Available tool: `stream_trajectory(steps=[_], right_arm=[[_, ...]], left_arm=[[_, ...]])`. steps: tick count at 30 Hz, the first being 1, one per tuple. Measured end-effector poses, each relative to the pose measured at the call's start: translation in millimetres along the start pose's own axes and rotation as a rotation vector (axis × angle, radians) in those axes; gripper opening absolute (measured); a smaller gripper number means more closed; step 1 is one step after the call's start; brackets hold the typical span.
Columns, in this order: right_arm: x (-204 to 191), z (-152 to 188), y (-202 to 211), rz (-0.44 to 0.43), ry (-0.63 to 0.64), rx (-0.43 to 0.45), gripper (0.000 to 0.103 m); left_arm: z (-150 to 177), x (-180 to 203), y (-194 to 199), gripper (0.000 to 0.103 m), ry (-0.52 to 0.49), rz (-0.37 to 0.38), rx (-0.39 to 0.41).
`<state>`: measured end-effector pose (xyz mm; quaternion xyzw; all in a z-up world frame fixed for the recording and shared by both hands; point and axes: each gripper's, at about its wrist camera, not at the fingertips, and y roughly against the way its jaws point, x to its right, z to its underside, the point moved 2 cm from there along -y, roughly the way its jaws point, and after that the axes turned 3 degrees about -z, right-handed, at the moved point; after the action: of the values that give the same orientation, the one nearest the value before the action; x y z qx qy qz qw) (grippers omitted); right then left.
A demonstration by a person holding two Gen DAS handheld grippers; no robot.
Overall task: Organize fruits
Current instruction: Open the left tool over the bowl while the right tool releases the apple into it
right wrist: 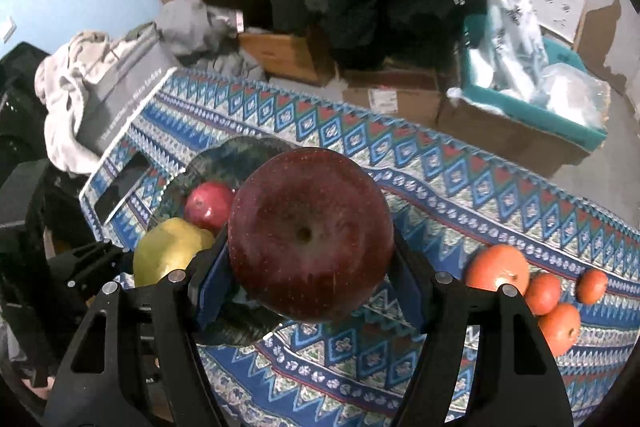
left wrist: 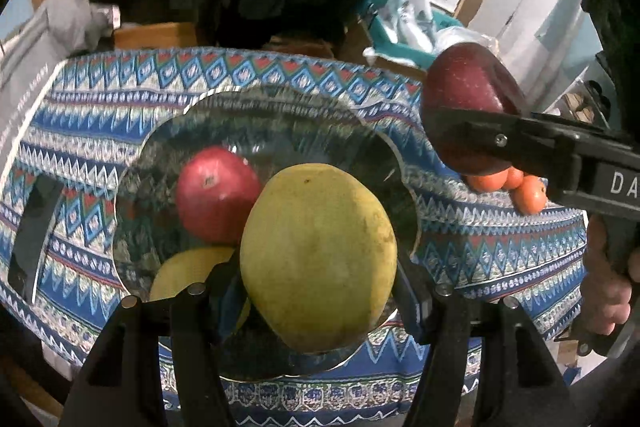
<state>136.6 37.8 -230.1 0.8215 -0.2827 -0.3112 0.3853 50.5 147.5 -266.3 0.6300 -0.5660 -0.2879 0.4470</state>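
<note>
My left gripper (left wrist: 320,291) is shut on a large yellow-green fruit (left wrist: 320,259), held just above a glass plate (left wrist: 280,95). On the plate lie a bright red apple (left wrist: 216,193) and a second yellow fruit (left wrist: 188,271), which is partly hidden by my fingers. My right gripper (right wrist: 310,267) is shut on a big dark red apple (right wrist: 310,239), held over the plate's right edge (right wrist: 240,147). In the left wrist view this dark red apple (left wrist: 468,107) hangs at the upper right. Several oranges (right wrist: 496,269) lie on the cloth to the right.
A blue patterned cloth (right wrist: 440,187) covers the table. A dark flat object (left wrist: 36,227) lies at its left end, next to a grey box (right wrist: 120,87) with clothes on it. Cardboard boxes (right wrist: 392,95) stand on the floor beyond the far edge. A person's hand (left wrist: 608,287) grips the right tool.
</note>
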Motion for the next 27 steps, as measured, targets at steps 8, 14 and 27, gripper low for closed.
stream_trajectory(steps=[8,14,27], right_arm=[[-3,4,-33,-0.003,-0.007,-0.072,0.071],[-5,8,-47,0.005,0.002,-0.113,0.071],[-7,11,-61,-0.022,-0.017,-0.157,0.072]], left_arm=[[12,-11,-18,0.065,0.037,-0.001,-0.06],[10,-12,-19,0.065,0.032,0.002,-0.059],[11,-8,-22,0.066,-0.015,-0.02,-0.069]])
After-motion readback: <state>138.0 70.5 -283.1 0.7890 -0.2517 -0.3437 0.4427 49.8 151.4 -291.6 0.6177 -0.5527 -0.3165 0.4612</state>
